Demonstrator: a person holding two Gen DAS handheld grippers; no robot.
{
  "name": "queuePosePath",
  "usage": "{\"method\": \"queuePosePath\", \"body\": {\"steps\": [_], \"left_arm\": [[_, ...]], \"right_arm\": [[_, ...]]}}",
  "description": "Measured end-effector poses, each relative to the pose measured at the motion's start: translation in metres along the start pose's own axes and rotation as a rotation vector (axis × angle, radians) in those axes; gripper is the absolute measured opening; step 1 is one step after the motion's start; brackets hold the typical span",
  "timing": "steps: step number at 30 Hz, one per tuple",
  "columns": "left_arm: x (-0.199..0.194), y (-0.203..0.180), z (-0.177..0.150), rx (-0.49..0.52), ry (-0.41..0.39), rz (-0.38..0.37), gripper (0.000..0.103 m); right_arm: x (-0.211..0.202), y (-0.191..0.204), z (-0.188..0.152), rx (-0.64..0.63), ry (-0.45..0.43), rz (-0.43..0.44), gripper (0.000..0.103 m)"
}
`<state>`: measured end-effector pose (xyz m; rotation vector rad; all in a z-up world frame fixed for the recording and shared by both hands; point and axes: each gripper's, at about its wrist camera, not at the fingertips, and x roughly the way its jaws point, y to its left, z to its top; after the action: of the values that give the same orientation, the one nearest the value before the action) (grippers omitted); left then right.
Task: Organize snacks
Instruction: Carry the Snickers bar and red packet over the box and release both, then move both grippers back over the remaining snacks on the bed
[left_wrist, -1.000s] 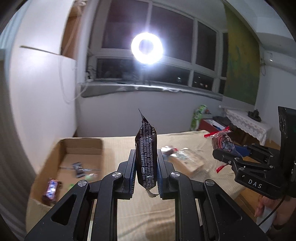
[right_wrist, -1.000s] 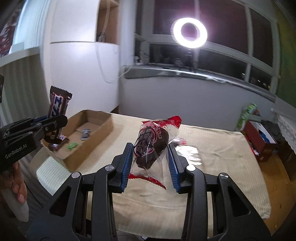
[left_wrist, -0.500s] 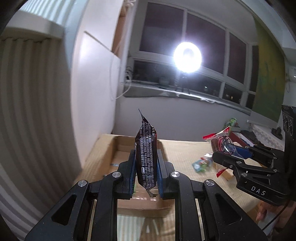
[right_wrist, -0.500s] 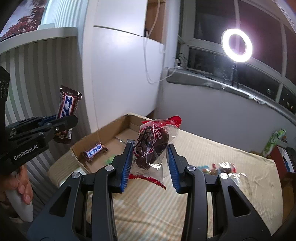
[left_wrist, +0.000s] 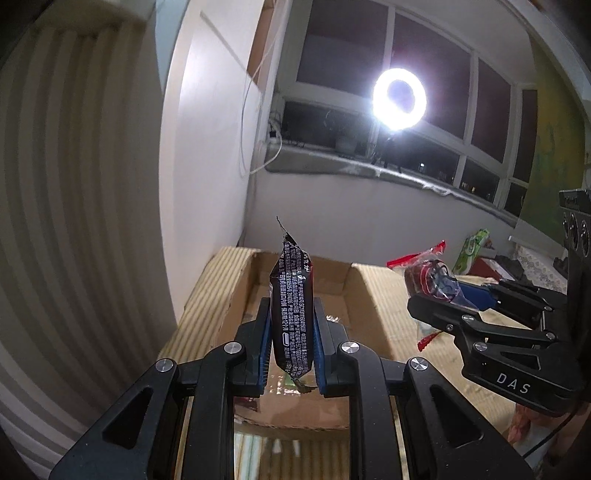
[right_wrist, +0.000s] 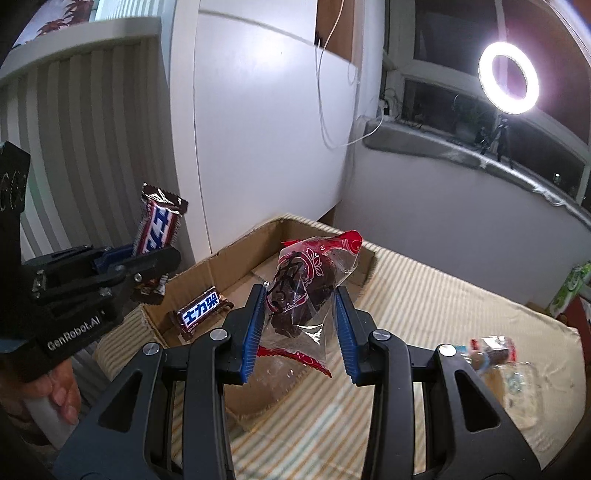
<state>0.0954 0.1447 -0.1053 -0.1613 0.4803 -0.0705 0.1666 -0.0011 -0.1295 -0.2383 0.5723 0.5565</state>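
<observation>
Striped counter (left_wrist: 388, 291) w/ cardboard box (left_wrist: 343, 280); left gripper (left_wrist: 291, 332) jaws clamp a dark snack bar (left_wrist: 291, 310) upright over it. Right view: right gripper (right_wrist: 299, 321) jaws grip a clear-red snack bag (right_wrist: 306, 284) above box; another bar (right_wrist: 201, 312) lies inside.

a lit ring light (left_wrist: 399, 98) stands on a tripod at the grey window sill (right_wrist: 476, 157), in front of dark window panes (left_wrist: 343, 48). a white cable (right_wrist: 328, 122) hangs down the white cabinet panel (right_wrist: 266, 140) to the sill. the wall (left_wrist: 74, 206) beside it carries pale vertical stripes. a striped beige cloth (right_wrist: 436, 306) covers the surface below. a green packet (left_wrist: 471, 249) and a lace-covered stand (left_wrist: 535, 273) sit at the far right.
</observation>
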Motion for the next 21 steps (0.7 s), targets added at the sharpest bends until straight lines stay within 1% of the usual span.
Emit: {"method": "queuePosePath", "body": {"steps": [5, 7, 8, 9, 10, 11, 12, 13, 15, 21], "left_arm": [[0.026, 0.010, -0.009, -0.018, 0.057, 0.011, 0.017], [0.037, 0.015, -0.013, -0.023, 0.087, 0.013, 0.017], [0.041, 0.015, -0.015, -0.023, 0.101, 0.016, 0.018], [0.045, 0.017, -0.017, -0.027, 0.115, 0.031, 0.023], [0.048, 0.018, -0.018, -0.032, 0.121, 0.051, 0.032], [0.048, 0.020, -0.019, -0.042, 0.116, 0.069, 0.058], [0.046, 0.021, -0.019, -0.054, 0.097, 0.071, 0.071], [0.045, 0.022, -0.018, -0.063, 0.083, 0.070, 0.072], [0.044, 0.022, -0.015, -0.068, 0.081, 0.077, 0.072], [0.027, 0.011, -0.011, -0.042, 0.063, 0.090, 0.072]], "right_arm": [[0.040, -0.006, -0.003, 0.007, 0.046, 0.037, 0.039], [0.055, -0.010, -0.006, 0.010, 0.075, 0.049, 0.042], [0.059, -0.011, -0.008, 0.011, 0.079, 0.053, 0.047], [0.061, -0.012, -0.009, 0.012, 0.076, 0.056, 0.049], [0.062, -0.013, -0.010, 0.014, 0.072, 0.059, 0.049], [0.063, -0.014, -0.009, 0.015, 0.069, 0.058, 0.049], [0.063, -0.016, -0.009, 0.014, 0.066, 0.055, 0.049], [0.063, -0.017, -0.009, 0.013, 0.066, 0.052, 0.049], [0.061, -0.021, -0.008, 0.015, 0.063, 0.050, 0.049], [0.042, -0.021, -0.009, 0.022, 0.040, 0.042, 0.049]]}}
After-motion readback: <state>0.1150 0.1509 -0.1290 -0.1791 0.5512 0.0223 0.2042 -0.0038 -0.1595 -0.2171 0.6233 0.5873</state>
